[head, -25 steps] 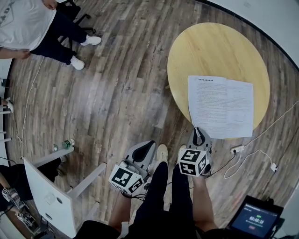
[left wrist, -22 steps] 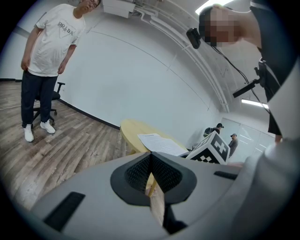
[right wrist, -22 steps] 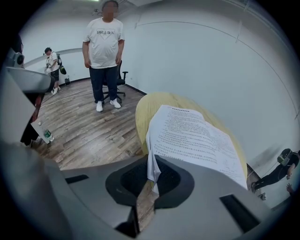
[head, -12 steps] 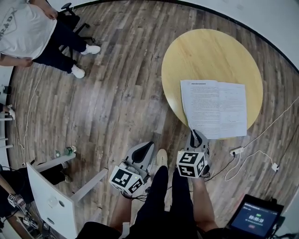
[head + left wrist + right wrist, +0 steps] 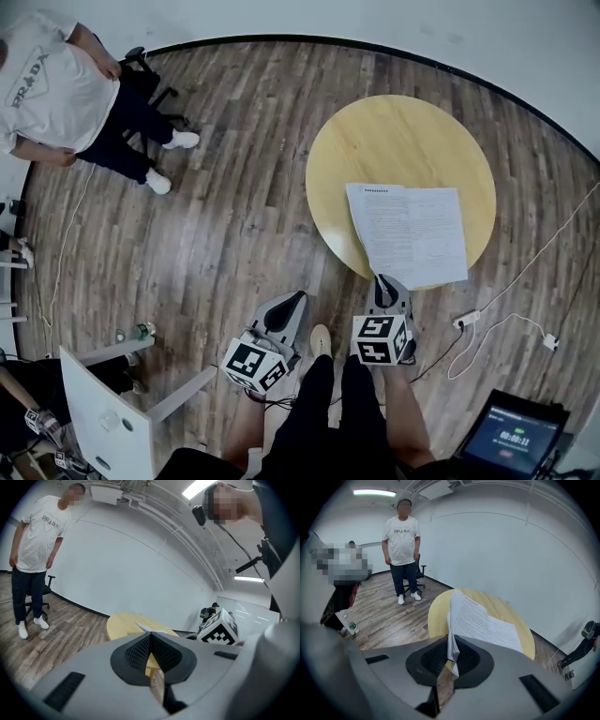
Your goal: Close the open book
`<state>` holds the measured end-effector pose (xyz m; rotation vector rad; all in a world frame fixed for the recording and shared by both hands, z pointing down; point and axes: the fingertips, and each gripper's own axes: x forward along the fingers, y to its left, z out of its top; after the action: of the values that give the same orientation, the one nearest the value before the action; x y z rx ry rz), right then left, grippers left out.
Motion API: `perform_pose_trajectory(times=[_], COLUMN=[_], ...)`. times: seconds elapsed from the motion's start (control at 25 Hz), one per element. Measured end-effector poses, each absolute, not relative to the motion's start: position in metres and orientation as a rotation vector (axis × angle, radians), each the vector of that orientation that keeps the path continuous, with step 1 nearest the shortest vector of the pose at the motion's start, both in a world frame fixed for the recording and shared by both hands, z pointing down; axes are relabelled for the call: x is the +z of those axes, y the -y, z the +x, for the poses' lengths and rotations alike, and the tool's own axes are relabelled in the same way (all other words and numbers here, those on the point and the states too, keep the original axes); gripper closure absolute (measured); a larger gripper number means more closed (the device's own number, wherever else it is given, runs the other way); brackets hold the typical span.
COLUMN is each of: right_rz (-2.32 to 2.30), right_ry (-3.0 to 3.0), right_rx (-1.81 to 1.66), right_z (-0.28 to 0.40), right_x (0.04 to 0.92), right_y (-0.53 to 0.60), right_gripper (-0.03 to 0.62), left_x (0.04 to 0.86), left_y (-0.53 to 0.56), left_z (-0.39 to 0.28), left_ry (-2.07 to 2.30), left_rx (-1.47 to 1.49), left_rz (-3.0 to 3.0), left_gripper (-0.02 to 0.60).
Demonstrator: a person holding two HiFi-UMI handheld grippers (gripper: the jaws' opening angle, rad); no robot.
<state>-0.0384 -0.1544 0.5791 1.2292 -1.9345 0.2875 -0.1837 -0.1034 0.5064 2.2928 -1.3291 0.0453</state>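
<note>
An open book (image 5: 408,234) lies with white printed pages on the near part of a round yellow table (image 5: 394,141). My right gripper (image 5: 382,283) sits at the book's near left corner. In the right gripper view the right gripper (image 5: 452,645) is shut on the lifted corner of the book's (image 5: 483,618) left pages. My left gripper (image 5: 296,300) hangs over the wooden floor, left of the table and apart from the book. Its pads (image 5: 161,651) meet with nothing between them. The book (image 5: 149,629) shows beyond them on the table (image 5: 121,623).
A person in a white T-shirt (image 5: 56,94) stands at the far left beside an office chair (image 5: 141,61). A white stool (image 5: 103,412) and a bottle (image 5: 139,330) are at the near left. A power strip with cable (image 5: 467,321) and a tablet (image 5: 514,439) lie right of my legs.
Both grippers have risen a little. The right one keeps hold of the page corner, and the table and book now look smaller and further left in the head view.
</note>
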Motion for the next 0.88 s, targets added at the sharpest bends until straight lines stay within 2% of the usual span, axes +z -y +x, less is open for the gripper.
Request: perform_pose_trajectory(times=[0.52, 0.88], right_rz=[1.380, 1.451], right_ry=[1.956, 1.956], right_rx=[0.347, 0.454], right_z=[0.037, 0.103], right_x=[0.525, 0.526], right_y=[0.171, 0.180], right_gripper=[0.572, 0.572], left_x=[0.456, 0.453], left_y=[0.132, 0.151], left_z=[-0.130, -0.076], left_ry=[1.318, 1.287], left_rx=[0.060, 0.110], left_rz=[2.428, 2.463], left_gripper=[0.583, 0.584])
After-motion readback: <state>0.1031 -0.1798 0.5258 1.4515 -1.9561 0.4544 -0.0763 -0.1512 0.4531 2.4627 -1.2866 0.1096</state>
